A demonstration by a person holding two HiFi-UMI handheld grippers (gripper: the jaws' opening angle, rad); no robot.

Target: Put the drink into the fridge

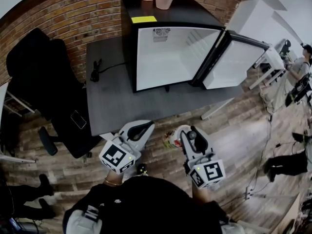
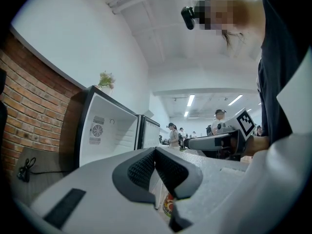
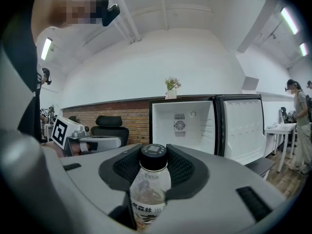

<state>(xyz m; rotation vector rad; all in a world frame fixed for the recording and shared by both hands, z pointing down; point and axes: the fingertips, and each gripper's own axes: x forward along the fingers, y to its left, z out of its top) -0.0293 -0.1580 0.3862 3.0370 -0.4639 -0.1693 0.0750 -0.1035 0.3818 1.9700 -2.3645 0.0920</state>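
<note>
I hold both tools low before my body, just short of the near edge of the counter (image 1: 107,96), and both point toward the fridge (image 1: 170,57). The left tool (image 1: 145,126) leans a little to the right. Its own view shows the left tool (image 2: 155,155) with the two dark pads pressed together and nothing between them. The right tool (image 1: 188,133) points almost straight ahead. Its jaws stand wide and clamp the drink (image 3: 148,189) on both sides just under the black cap (image 3: 153,151), so the bottle stands upright in the right tool (image 3: 153,168).

The fridge stands on the counter against the brick wall, and its door (image 1: 234,65) is swung open to the right. The drink is well apart from it, over the wooden floor.

From the head view only a small part of the drink (image 1: 170,139) shows beside the right tool, and the cap is covered. My hands are mostly hidden under the marker cubes. In the right gripper view the bottom of the bottle is cut off by the picture's edge.

The left gripper view catches a bit of the drink's label (image 2: 168,206) below its own jaws. Only the head view shows the black chair (image 1: 34,72) left of the counter.
</note>
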